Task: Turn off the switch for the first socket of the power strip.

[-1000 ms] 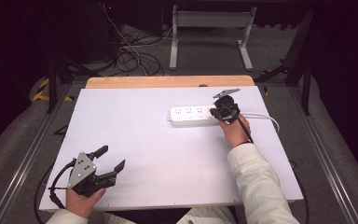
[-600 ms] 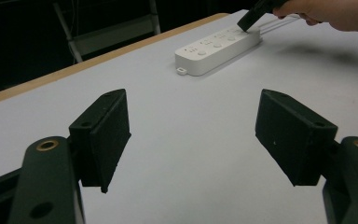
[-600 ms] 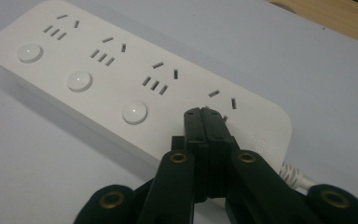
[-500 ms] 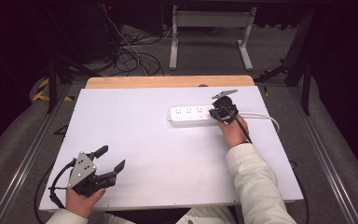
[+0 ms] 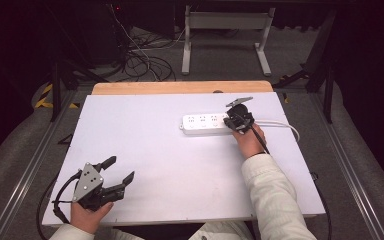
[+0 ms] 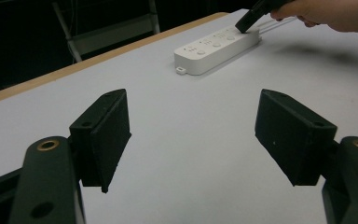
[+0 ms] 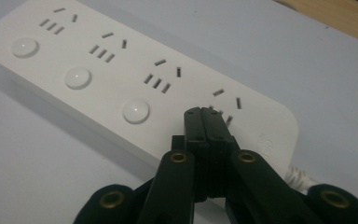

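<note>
A white power strip [image 5: 203, 123] lies on the white table, with several sockets and round buttons [image 7: 136, 111] along it. My right gripper [image 5: 235, 119] is shut with nothing between its jaws, and its closed tips [image 7: 203, 116] rest on the strip's end nearest the cable, where a fourth button would sit. From the left gripper view the strip [image 6: 216, 48] lies far ahead, with the right gripper [image 6: 249, 21] on it. My left gripper [image 5: 114, 171] is held open over the table's near left corner, its pads [image 6: 105, 135] wide apart and nothing between them.
The strip's white cable [image 5: 280, 125] loops off to the right across the table [image 5: 155, 150]. A wooden strip [image 5: 180, 87] runs along the far edge. Beyond it stand a metal frame [image 5: 225, 25] and tangled cables [image 5: 140, 60] on the floor.
</note>
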Tool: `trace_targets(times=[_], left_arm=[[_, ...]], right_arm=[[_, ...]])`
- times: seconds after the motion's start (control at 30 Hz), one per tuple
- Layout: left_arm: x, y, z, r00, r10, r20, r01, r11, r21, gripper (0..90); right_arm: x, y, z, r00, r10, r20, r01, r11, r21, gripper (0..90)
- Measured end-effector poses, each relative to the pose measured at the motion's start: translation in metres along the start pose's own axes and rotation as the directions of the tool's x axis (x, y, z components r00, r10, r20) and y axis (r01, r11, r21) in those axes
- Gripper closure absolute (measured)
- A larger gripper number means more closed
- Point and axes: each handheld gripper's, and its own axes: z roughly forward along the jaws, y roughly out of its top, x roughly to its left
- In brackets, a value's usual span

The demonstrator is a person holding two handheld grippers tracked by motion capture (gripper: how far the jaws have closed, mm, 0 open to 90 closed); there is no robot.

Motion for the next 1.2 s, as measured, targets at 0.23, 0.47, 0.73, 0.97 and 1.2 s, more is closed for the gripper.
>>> trace_targets(times=[0.23, 0.47, 0.73, 0.97, 1.2], left_arm=[[-0.0004, 0.0004, -0.0007, 1.0, 0.002, 0.0, -0.002, 1.0, 0.002, 26.8], [0.0001, 0.0001, -0.001, 1.0, 0.002, 0.001, -0.002, 1.0, 0.002, 26.8], [-0.0002, 0.0003, -0.0012, 1.0, 0.004, 0.003, -0.004, 1.0, -0.001, 26.8], [0.0001, 0.0001, -0.0018, 0.9999, 0.01, 0.001, -0.01, 0.9999, -0.002, 26.8], [0.0005, -0.0005, -0.0018, 1.0, 0.0, 0.001, 0.0, 1.0, 0.001, 26.8]], right_arm=[[0.0068, 0.0014, 0.0012, 0.9989, -0.022, 0.042, 0.022, 1.0, 0.005, 90.0], [0.005, -0.0002, 0.0012, 0.9995, 0.007, 0.031, -0.006, 1.0, -0.009, 90.0], [0.0022, -0.0046, 0.001, 0.9995, 0.029, 0.012, -0.028, 0.999, -0.036, 90.0], [0.0016, -0.0048, 0.0012, 0.9991, 0.041, 0.006, -0.041, 0.999, -0.034, 90.0], [0.0035, -0.0054, 0.0014, 0.9992, 0.033, 0.021, -0.032, 0.999, -0.036, 90.0]])
